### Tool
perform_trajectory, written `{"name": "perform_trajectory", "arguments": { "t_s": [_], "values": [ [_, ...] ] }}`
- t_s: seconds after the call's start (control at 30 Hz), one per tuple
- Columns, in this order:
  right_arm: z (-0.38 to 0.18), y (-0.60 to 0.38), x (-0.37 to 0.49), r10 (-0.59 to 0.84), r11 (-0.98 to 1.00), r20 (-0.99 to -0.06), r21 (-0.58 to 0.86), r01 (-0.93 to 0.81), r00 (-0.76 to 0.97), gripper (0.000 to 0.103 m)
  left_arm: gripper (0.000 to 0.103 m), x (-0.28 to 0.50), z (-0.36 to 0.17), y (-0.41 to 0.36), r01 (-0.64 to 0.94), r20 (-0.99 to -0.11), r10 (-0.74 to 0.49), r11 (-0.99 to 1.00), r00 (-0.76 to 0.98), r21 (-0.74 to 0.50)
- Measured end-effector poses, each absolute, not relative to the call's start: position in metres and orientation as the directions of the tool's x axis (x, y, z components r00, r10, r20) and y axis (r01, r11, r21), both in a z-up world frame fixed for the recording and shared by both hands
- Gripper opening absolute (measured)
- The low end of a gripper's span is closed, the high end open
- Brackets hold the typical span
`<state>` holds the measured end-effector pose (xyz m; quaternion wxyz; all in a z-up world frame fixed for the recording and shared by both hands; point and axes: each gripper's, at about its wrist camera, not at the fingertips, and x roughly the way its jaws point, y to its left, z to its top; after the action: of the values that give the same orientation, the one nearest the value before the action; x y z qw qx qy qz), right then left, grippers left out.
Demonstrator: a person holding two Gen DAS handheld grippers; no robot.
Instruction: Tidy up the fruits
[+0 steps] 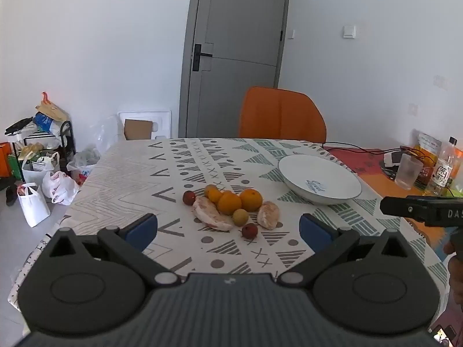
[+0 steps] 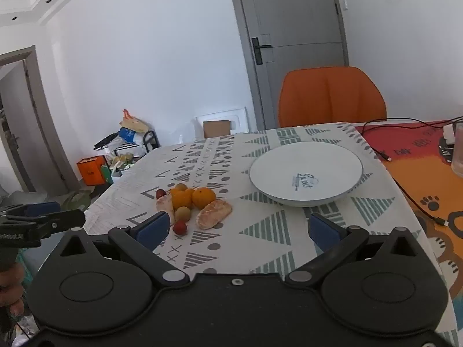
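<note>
Left gripper (image 1: 228, 230): jaws spread wide, nothing held. Right gripper (image 2: 238, 228): same, empty. Fruit pile (image 1: 231, 206) seen centre frame just beyond left jaws, on tablecloth (image 1: 130, 173); lower left in right view, so left judged nearer. Empty bowl (image 1: 319, 179) farther, right of pile.

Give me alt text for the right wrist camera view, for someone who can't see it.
An open gripper hovers over a patterned tablecloth, holding nothing. Ahead to the left lies a pile of fruit: oranges, peeled segments and small red fruits. Ahead to the right sits an empty white plate; behind stands an orange chair.
</note>
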<state>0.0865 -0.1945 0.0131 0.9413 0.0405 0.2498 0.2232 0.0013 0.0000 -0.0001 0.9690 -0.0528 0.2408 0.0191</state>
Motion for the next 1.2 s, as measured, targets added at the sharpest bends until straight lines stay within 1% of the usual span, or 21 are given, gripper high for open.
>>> {"name": "perform_trajectory", "arguments": {
  "t_s": [0.07, 0.1, 0.17, 0.27, 0.33, 0.77, 1.2],
  "values": [
    [0.015, -0.194, 0.085, 0.442, 0.897, -0.440, 0.189, -0.400, 0.782, 0.103, 0.103, 0.004, -0.001, 0.000, -0.071, -0.471, 0.017, 0.993, 0.882, -0.097],
    [0.015, -0.193, 0.084, 0.449, 0.893, -0.432, 0.191, -0.407, 0.782, 0.103, 0.103, 0.003, -0.001, -0.009, -0.057, -0.466, 0.017, 0.996, 0.885, -0.073],
    [0.010, -0.193, 0.083, 0.450, 0.893, -0.441, 0.198, -0.405, 0.776, 0.103, 0.103, 0.008, -0.003, -0.010, -0.030, -0.473, -0.018, 0.995, 0.881, -0.093],
    [0.013, -0.194, 0.086, 0.443, 0.896, -0.453, 0.204, -0.393, 0.774, 0.103, 0.103, 0.007, -0.001, -0.015, -0.018, -0.471, -0.028, 0.995, 0.882, -0.094],
    [0.011, -0.193, 0.086, 0.440, 0.897, -0.458, 0.193, -0.397, 0.772, 0.103, 0.103, 0.003, -0.002, -0.006, -0.012, -0.467, -0.045, 0.993, 0.883, -0.118],
    [0.007, -0.186, 0.086, 0.438, 0.895, -0.480, 0.152, -0.420, 0.760, 0.103, 0.103, 0.000, -0.004, -0.002, 0.001, -0.442, -0.053, 0.993, 0.896, -0.116],
    [0.004, -0.188, 0.089, 0.424, 0.901, -0.492, 0.143, -0.410, 0.760, 0.103, 0.103, 0.003, -0.007, 0.001, 0.011, -0.451, -0.068, 0.992, 0.890, -0.129]
  ]
}}
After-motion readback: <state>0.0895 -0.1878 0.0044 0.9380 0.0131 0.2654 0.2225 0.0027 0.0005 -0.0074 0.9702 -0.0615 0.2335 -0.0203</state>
